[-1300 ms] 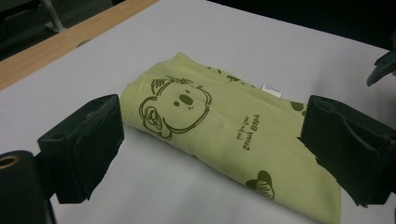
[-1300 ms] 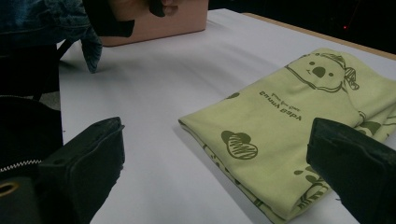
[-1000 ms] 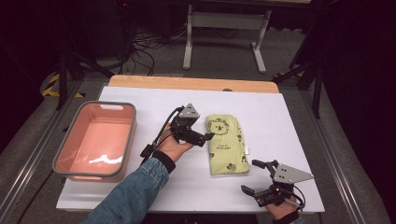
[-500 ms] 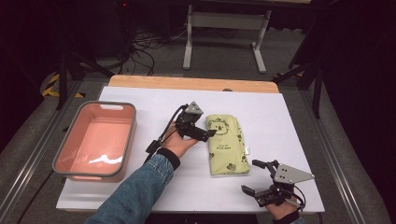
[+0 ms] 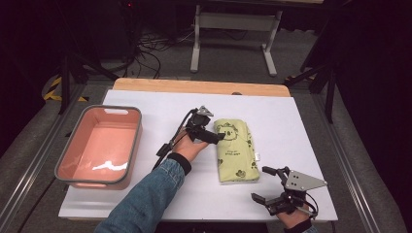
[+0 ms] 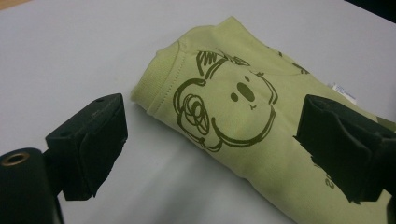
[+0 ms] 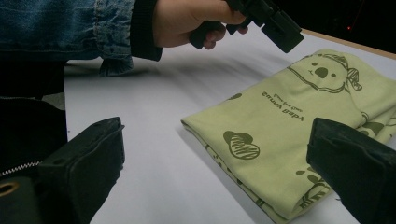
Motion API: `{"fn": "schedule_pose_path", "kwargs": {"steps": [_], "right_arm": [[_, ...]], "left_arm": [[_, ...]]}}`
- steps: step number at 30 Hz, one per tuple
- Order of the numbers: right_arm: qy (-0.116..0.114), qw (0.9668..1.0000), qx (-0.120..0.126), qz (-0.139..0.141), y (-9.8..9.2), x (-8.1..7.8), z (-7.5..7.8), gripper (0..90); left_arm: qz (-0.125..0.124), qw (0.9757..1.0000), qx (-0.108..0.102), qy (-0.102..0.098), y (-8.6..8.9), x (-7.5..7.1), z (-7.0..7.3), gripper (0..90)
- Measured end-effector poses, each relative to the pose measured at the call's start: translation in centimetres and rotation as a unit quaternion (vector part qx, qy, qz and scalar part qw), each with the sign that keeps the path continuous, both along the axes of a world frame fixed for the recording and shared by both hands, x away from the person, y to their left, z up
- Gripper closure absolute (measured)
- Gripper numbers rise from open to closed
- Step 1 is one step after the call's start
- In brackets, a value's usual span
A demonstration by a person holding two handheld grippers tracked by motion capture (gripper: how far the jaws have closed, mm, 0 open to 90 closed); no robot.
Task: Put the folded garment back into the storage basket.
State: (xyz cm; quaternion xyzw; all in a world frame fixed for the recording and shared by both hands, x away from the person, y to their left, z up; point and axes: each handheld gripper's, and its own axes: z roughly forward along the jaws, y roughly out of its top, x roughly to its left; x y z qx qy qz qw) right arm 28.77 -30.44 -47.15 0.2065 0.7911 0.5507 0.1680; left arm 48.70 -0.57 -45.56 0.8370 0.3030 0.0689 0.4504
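My left gripper [image 6: 212,154] has its 2 jaws spread wide, straddling the collar corner of the folded pale-green koala-print cotton shirt [image 5: 235,149]. My right gripper [image 5: 268,185] gapes wide too, the shirt's hem just ahead of it on the white table [image 5: 301,126].

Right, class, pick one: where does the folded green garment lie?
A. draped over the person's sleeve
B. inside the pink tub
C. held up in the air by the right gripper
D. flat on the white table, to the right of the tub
D: the folded green garment lies flat on the white table, with the pink tub apart at its left, and both grippers open, holding nothing.
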Motion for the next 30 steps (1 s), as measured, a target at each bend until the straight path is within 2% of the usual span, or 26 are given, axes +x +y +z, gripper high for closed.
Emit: {"fn": "schedule_pose_path", "kwargs": {"steps": [2, 5, 10, 15, 18, 23, 24, 30], "right_arm": [[0.000, 1.0000, 0.000, -0.001, 0.0, 0.0, 0.0, 4.7], [0.002, 1.0000, 0.000, -0.001, 0.0, 0.0, 0.0, 4.7], [0.001, 1.0000, 0.000, -0.002, -0.1, 0.0, 0.0, 4.7], [0.001, 1.0000, 0.000, -0.002, -0.1, 0.0, 0.0, 4.7], [0.002, 1.0000, 0.000, -0.001, -0.1, 0.0, 0.0, 4.7], [0.002, 1.0000, 0.000, 0.000, -0.1, 0.0, 0.0, 4.7], [0.002, 1.0000, 0.000, 0.000, -0.1, 0.0, 0.0, 4.7], [0.002, 1.0000, 0.001, 0.001, -0.1, 0.0, 0.0, 4.7]], "left_arm": [[0.001, 1.0000, 0.000, 0.004, -0.1, 0.1, -0.1, 12.4], [-0.003, 0.9997, 0.006, 0.023, -0.7, 0.4, -0.4, 14.0], [-0.010, 0.9993, 0.019, 0.032, -1.6, 0.6, -0.5, 14.6], [-0.010, 0.9990, 0.021, 0.039, -2.0, 0.8, -0.7, 14.7], [-0.012, 0.9979, 0.034, 0.053, -2.4, 0.9, -0.9, 14.9], [-0.011, 0.9971, 0.052, 0.055, -2.6, 1.1, -1.1, 15.5], [-0.007, 0.9965, 0.057, 0.061, -2.7, 1.1, -1.2, 15.5], [-0.003, 0.9959, 0.057, 0.071, -2.7, 1.3, -1.5, 15.3]]}}
